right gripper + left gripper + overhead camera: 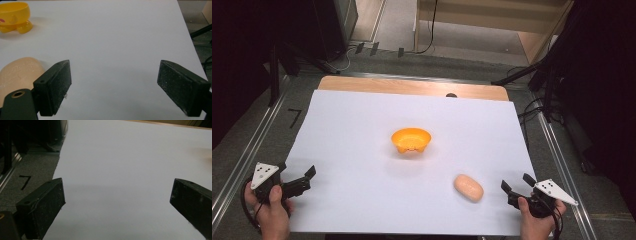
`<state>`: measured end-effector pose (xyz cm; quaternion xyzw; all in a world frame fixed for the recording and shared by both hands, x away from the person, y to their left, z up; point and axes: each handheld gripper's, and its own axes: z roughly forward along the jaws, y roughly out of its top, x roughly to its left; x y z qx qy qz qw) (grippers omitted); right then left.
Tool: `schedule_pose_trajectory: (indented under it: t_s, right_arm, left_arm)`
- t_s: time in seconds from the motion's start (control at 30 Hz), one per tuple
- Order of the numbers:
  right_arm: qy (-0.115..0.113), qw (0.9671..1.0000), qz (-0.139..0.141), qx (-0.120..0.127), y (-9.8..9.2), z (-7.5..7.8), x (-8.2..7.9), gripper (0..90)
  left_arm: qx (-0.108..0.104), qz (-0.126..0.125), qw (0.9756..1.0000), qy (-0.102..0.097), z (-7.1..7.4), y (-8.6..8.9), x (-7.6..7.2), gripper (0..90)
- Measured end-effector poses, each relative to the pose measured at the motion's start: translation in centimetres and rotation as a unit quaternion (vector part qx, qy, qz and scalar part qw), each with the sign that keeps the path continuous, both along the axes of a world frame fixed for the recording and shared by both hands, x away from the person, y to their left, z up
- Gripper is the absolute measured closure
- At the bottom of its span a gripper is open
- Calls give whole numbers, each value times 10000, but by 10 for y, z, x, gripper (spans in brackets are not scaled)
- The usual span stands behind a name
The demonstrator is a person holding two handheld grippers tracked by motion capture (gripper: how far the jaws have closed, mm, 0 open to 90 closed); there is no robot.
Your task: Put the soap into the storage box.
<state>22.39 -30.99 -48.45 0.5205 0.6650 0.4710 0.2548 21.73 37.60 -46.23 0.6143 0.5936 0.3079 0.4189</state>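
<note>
Bread roll (468, 187): we see the peach-coloured roll lying on the white sheet (362, 200), near the person's edge and right of centre, with nothing gripping it.
Right jaws: in the right gripper view we see them standing wide apart, with bare white sheet between the pads and nothing clamped.
Right gripper (517, 186): we find it just beside the roll, on the roll's right in the high view; in its own view the roll (20, 73) sits outside the left jaw, and we cannot tell whether jaw and roll touch.
Right hand (534, 220): we see it holding the gripper low at the sheet's near right corner.
Left jaws: in the left gripper view we see them spread wide as well, with only white sheet (120, 170) between them.
Left gripper (297, 176): we place it at the sheet's near left edge, well apart from the roll, touching no object.
Left hand (271, 212): we see it wrapped round the gripper's handle at the lower left.
Orange bowl (411, 139): we see it upright near the middle of the sheet, beyond the roll and apart from both grippers.
Table (412, 86): we see its wooden edge past the far side of the sheet.
</note>
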Motion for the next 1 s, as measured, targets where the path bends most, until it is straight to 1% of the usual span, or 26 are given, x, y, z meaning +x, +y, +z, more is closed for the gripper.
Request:
schedule_pose_trajectory:
  t_s: [0.17,0.2,0.3,0.33,0.37,0.4,0.47,0.5,0.53,0.57,0.6,0.67,0.7,0.73,0.77,0.8,0.87,0.9,0.93,0.97,1.0]
  right_arm:
    - [32,9999,95,-86,2,1,0,161]
    - [67,9999,109,-108,2,1,0,176]
    - [150,9990,322,-261,6,5,2,213]
    - [150,9990,322,-261,6,5,2,213]
    - [181,9981,425,-412,8,9,2,234]
    - [213,9975,498,-452,9,11,3,249]
    - [387,9959,695,-434,9,12,5,246]
    - [387,9959,695,-434,9,12,5,246]
    - [562,9931,900,-507,11,12,7,245]
    - [650,9915,982,-552,12,12,7,246]
    - [650,9915,982,-552,12,12,7,246]
    - [846,9880,1161,-570,15,18,8,258]
    - [846,9880,1161,-570,15,18,8,258]
    - [1046,9827,1367,-686,18,22,10,275]
    - [1165,9791,1474,-774,20,24,11,277]
    - [1165,9791,1474,-774,20,24,11,277]
    - [1353,9729,1612,-962,24,26,13,281]
    - [1508,9677,1736,-1036,27,27,16,280]
    - [1508,9677,1736,-1036,27,27,16,280]
    - [1574,9646,1820,-1083,29,28,18,278]
    - [1640,9623,1869,-1101,32,29,19,279]
  left_arm:
    - [-3,0,10000,4,0,0,0,1]
    - [-7,-3,10000,-2,0,0,0,1]
    - [-9,2,10000,11,0,0,0,1]
    - [-8,1,10000,12,0,0,0,1]
    - [-11,-3,10000,16,0,0,0,1]
    - [-14,-2,10000,19,0,1,0,1]
    - [-12,2,10000,26,0,0,1,1]
    - [-12,2,10000,26,0,0,1,1]
    - [-13,4,10000,30,0,0,1,1]
    - [-4,-3,10000,32,0,0,1,1]
    - [2,-4,10000,32,0,0,1,1]
    - [-8,-5,10000,17,0,0,0,1]
    - [-8,-5,10000,17,0,0,0,1]
    - [-8,-8,10000,15,0,0,0,1]
    - [-6,-7,10000,20,0,0,0,1]
    - [-3,-10,10000,26,0,0,0,1]
    - [17,-21,10000,35,0,0,1,1]
    - [12,-22,10000,36,0,0,1,1]
    - [12,-22,10000,36,0,0,1,1]
    - [8,-28,10000,32,0,0,1,1]
    - [11,-32,10000,32,0,0,1,1]
